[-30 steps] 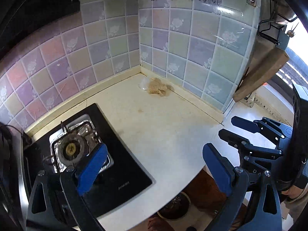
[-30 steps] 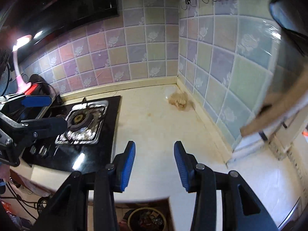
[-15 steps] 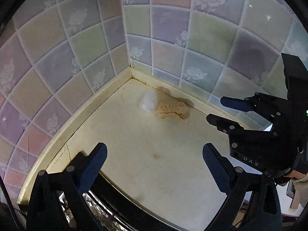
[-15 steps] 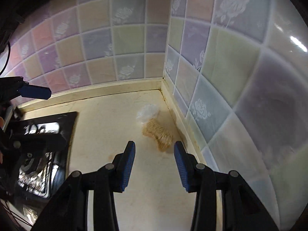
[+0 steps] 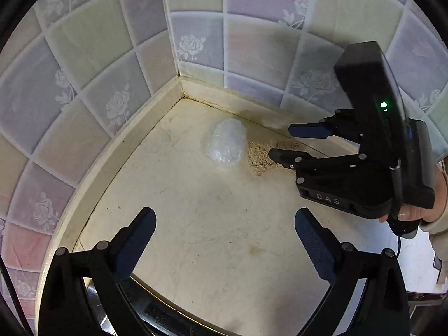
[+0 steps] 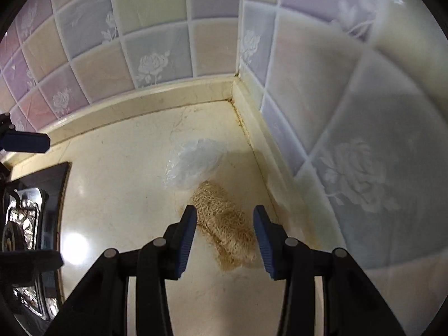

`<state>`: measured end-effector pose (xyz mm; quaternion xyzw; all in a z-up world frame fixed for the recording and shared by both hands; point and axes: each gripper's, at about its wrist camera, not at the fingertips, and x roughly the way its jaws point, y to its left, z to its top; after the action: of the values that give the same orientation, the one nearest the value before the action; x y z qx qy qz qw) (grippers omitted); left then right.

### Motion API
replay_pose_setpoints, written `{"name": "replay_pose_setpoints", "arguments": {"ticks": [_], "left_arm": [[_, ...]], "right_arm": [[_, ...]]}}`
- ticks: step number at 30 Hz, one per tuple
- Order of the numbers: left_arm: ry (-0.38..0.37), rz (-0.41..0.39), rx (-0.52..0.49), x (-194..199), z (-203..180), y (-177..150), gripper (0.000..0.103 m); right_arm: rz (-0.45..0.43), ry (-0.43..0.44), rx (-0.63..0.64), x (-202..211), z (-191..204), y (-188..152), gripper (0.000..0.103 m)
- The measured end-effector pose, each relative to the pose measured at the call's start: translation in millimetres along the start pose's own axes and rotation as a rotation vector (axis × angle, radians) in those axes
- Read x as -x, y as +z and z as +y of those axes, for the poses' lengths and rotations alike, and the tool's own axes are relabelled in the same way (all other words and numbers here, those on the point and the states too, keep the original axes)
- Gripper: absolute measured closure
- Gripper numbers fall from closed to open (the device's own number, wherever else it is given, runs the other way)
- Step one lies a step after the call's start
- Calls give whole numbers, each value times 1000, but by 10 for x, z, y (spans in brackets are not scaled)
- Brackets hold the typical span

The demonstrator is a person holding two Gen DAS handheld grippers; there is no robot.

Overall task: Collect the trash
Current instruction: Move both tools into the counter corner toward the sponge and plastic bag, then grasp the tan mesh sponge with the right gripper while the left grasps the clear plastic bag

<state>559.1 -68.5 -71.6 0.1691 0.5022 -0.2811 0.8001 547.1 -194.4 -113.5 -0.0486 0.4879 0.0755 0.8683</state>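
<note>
Both claws had swung in from the stove to the tabletop (image 6: 117,196) corner, left claw (image 5: 225,240) wide and empty, right claw (image 6: 224,235) narrower, straddling the scrubber (image 6: 224,224), wrap (image 6: 196,165) just beyond, so grabbing looked next.

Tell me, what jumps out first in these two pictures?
Two scraps in the tiled corner of the cream countertop: a crumpled clear plastic bag and, touching it, a tan fibrous scrubber. The right hand-held gripper hangs over the scrubber, blue pads either side and not pressing it. The left hand-held gripper stands wide open over bare counter, short of the bag.
</note>
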Motion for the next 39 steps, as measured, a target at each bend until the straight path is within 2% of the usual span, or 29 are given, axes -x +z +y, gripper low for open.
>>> {"name": "replay_pose_setpoints", "arguments": {"ticks": [10,20,25,28,33,39], "left_arm": [[-19,23,33,-191,163,5,4],[-29,28,25,-273,163,103,4],[-31,34,15,-328,172,157,4],[-32,39,18,-379,199,184,4],[-31,27,30,-415,237,228,4],[-27,-12,117,-482,317,326,4]], "right_arm": [[67,52,106,-267,138,15,53],[132,113,27,-356,12,14,49],[114,133,1,-319,-18,-46,50],[88,138,-18,-251,-45,-80,60],[5,59,-71,20,-134,-131,65],[-124,-26,-121,394,-160,-180,65]]}}
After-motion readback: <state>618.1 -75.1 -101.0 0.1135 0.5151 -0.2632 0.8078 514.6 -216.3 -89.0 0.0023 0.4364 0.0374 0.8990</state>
